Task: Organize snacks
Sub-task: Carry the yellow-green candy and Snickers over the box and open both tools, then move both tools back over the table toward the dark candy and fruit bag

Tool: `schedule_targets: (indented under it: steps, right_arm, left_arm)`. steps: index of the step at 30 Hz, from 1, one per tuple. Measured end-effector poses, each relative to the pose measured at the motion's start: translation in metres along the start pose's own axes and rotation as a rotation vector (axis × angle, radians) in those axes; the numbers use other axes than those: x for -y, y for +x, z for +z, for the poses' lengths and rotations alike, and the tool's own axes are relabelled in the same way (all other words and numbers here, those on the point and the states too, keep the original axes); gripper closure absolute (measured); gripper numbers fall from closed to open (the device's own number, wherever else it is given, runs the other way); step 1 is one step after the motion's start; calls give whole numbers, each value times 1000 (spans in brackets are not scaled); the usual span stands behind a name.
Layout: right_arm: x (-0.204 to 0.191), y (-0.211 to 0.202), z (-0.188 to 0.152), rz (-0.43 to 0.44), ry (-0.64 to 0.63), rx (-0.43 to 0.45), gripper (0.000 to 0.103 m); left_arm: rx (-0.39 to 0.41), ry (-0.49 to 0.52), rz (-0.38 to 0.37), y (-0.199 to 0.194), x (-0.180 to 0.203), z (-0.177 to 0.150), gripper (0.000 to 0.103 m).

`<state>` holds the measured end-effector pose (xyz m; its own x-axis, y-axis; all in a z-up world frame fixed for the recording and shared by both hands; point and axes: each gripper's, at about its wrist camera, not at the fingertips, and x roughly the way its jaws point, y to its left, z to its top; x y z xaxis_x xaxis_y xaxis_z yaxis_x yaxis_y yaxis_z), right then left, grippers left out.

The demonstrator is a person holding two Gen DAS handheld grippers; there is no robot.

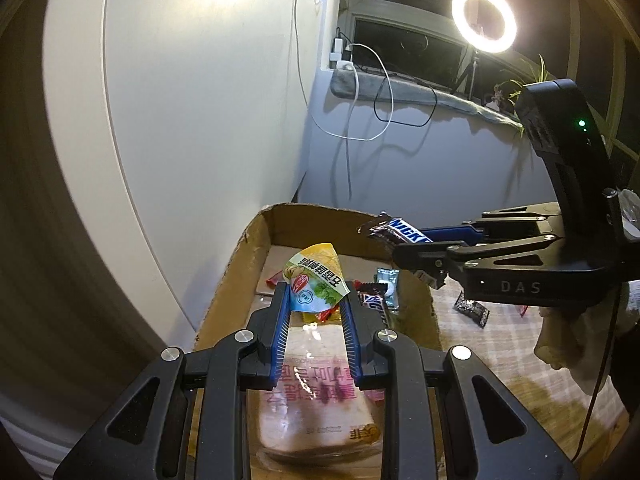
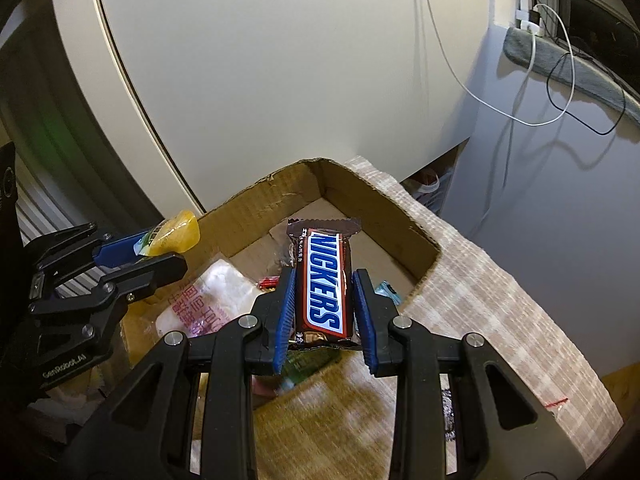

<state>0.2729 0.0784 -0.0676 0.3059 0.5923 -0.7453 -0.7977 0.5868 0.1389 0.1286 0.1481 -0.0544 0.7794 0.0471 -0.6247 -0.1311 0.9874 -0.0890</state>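
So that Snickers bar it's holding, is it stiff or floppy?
Probably fairly stiff: the Snickers bar juts straight past the right gripper without sagging. Its glossy wrapper may be slippery, and the crimped ends look flimsy. Likely light for its size.

Domestic room, likely a bedroom or living space, at night. Evidence: glowing ring light on a small tripod (image 1: 483, 19); dark window (image 1: 408, 46) with grey padded sill cover (image 1: 400, 90); white chargers with trailing white and black cables (image 1: 348, 54); green potted plant (image 1: 532, 76); beige checked woven cloth (image 2: 480, 280) beneath a brown cardboard box (image 2: 360, 196).
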Motion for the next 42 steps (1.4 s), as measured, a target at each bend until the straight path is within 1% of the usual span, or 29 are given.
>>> schedule_targets:
  steps: [10,13,14,16,17,18,19,20,21,22,25,26,30,42]
  right_arm:
    - [0,16,6,-4,-5,-29,73]
    - [0,16,8,-10,-5,-24,73]
    - [1,15,8,-10,-4,-23,73]
    - [1,14,10,-10,-2,-20,73]
    - [1,14,10,-13,-3,-19,73]
    - [1,14,10,-17,-4,-18,68]
    - [2,14,10,-22,-5,-16,55]
    - [2,13,11,-29,-4,-11,46]
    - [2,12,11,-37,-3,-3,34]
    - [2,9,11,-55,-2,12,26]
    - [6,3,13,-82,11,33,13]
    - [7,2,13,-86,13,36,12]
    - [6,-1,15,-107,8,41,11]
    - [3,-16,10,-121,0,64,11]
  left_arm:
    - [-7,-6,-2,6,-5,1,78]
    - [-5,-8,1,5,-5,0,73]
    - [-5,-9,5,5,-6,0,69]
    - [-4,-10,5,4,-6,0,68]
    - [-3,-10,7,4,-6,0,66]
    - [-2,-10,10,4,-6,-1,63]
    - [-4,-10,12,4,-6,-1,60]
    - [-5,-10,13,4,-6,-1,48]
    - [0,-9,15,3,-6,-1,38]
    - [6,-9,18,2,-7,-1,36]
    - [14,-4,30,0,-8,-1,34]
    - [15,-5,33,0,-8,-1,31]
    - [16,0,30,-1,-7,0,31]
    - [26,20,29,-7,3,1,31]
